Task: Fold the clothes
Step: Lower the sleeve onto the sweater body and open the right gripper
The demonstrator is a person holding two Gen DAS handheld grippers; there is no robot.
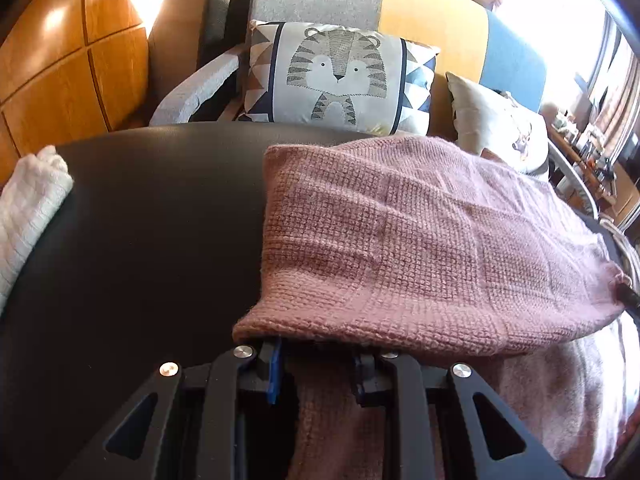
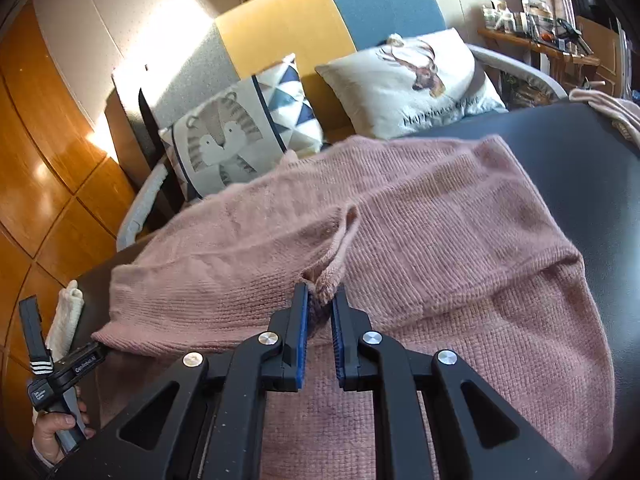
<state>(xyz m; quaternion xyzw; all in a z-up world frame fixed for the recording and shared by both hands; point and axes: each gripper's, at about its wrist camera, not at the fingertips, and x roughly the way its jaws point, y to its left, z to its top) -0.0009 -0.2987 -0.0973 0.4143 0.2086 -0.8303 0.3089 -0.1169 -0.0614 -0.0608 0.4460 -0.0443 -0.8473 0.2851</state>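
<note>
A dusty-pink knit sweater [image 1: 420,232] lies partly folded on a black table [image 1: 160,220]. In the left wrist view its folded edge drapes over the fingertips of my left gripper [image 1: 320,356], hiding them, and pink fabric runs down between the two fingers. The right wrist view shows the left gripper [image 2: 98,346] clamped on the sweater's [image 2: 440,240] left corner, with a hand [image 2: 56,432] on its handle. My right gripper [image 2: 323,300] is shut on a bunched hem near the sweater's middle, its blue pads pinching the knit.
A white knit cloth [image 1: 28,216] lies at the table's left edge. Another pinkish garment [image 2: 612,108] lies on the far right corner. Behind the table stands a sofa with a tiger cushion [image 1: 336,76] and a deer cushion [image 2: 412,80]. Wood panelling [image 1: 60,60] is on the left.
</note>
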